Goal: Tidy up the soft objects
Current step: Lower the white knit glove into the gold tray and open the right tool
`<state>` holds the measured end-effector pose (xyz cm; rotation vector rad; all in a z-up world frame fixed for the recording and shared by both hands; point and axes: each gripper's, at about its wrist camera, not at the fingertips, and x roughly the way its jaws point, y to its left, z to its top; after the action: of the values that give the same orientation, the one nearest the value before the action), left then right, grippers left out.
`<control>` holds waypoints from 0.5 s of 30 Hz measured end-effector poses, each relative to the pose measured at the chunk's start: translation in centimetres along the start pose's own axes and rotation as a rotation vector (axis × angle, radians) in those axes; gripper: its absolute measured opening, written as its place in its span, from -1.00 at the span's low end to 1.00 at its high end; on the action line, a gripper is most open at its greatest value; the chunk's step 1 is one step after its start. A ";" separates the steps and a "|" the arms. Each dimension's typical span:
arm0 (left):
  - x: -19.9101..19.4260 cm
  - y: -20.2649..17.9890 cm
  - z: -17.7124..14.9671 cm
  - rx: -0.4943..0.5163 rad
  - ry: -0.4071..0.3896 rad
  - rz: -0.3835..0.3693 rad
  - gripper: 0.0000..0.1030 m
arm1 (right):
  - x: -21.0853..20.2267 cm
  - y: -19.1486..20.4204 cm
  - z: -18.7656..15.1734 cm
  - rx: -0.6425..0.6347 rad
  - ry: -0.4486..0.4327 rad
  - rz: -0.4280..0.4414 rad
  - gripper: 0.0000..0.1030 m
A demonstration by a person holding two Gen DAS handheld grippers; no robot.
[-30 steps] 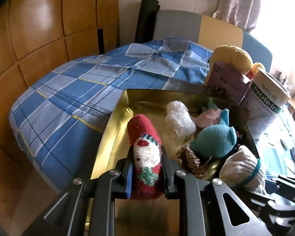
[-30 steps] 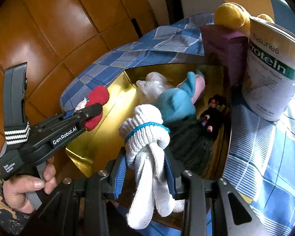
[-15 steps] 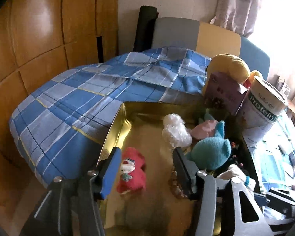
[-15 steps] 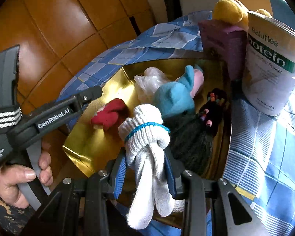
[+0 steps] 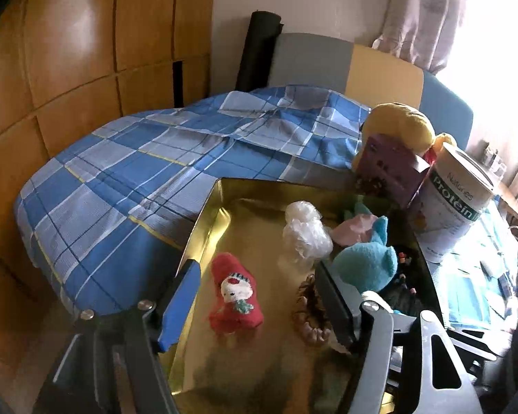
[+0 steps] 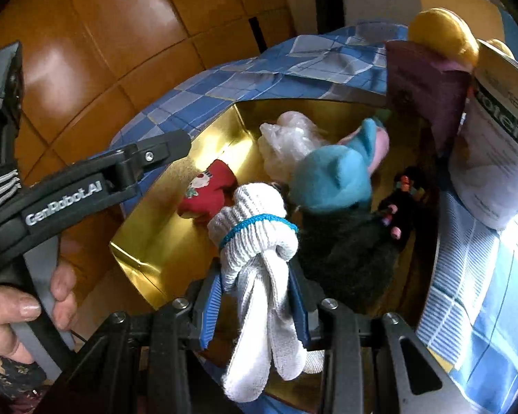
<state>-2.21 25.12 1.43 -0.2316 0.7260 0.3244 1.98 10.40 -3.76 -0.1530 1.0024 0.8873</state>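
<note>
Wood-panelled wall (image 5: 69, 51) fills the background, and in front of it a blue checked cloth (image 5: 148, 172) covers the table, with a grey and yellow chair back (image 5: 345, 65) rising behind. On the cloth sits a big gold tray (image 5: 207, 227), shiny walls catching the light, and that is where the soft things are gathered. Just beside its far right corner stands a white protein tin (image 5: 456, 203), with a purple box (image 5: 390, 169) next to it and a yellow plush toy (image 5: 400, 122) peeking up behind the box. Inside the tray, a teal plush (image 5: 366, 265) lies against a pink plush (image 5: 357, 226), and a crumpled clear plastic bag (image 5: 305, 234) sits just left of them. Now the left gripper (image 5: 255, 303): its jaws have just been opening and stand wide apart, and the red Santa sock (image 5: 234, 296) lies flat on the tray floor between them, touching neither pad. Let go, clean as you like! A brown scrunchie (image 5: 310, 314) rests by the right finger. Over on the other side, the right gripper (image 6: 255, 305) is clenched tight on a knotted white glove (image 6: 255, 238) with a blue band, holding it over the tray's near edge, glove fingers dangling below the pads. A hand (image 6: 20, 314) grips the left tool's handle at the lower left.
</note>
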 end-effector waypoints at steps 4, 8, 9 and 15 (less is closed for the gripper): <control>0.1 0.6 -0.2 -0.021 0.012 0.003 0.38 | 1.8 0.2 0.4 -0.024 0.044 -0.019 -0.32; 0.0 1.2 -0.5 -0.034 0.015 0.008 0.42 | 3.3 0.0 0.1 -0.026 0.082 -0.037 -0.25; 0.0 1.3 -0.5 -0.034 0.016 0.011 0.42 | 3.2 0.0 -0.1 -0.014 0.082 -0.026 -0.24; 0.2 1.8 -0.9 -0.056 0.030 0.009 0.43 | 1.2 -0.9 -0.3 0.046 0.021 -0.001 -0.10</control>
<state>-3.31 26.54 0.46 -0.2869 0.7482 0.3503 2.70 10.39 -5.13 -0.1237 1.0412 0.8625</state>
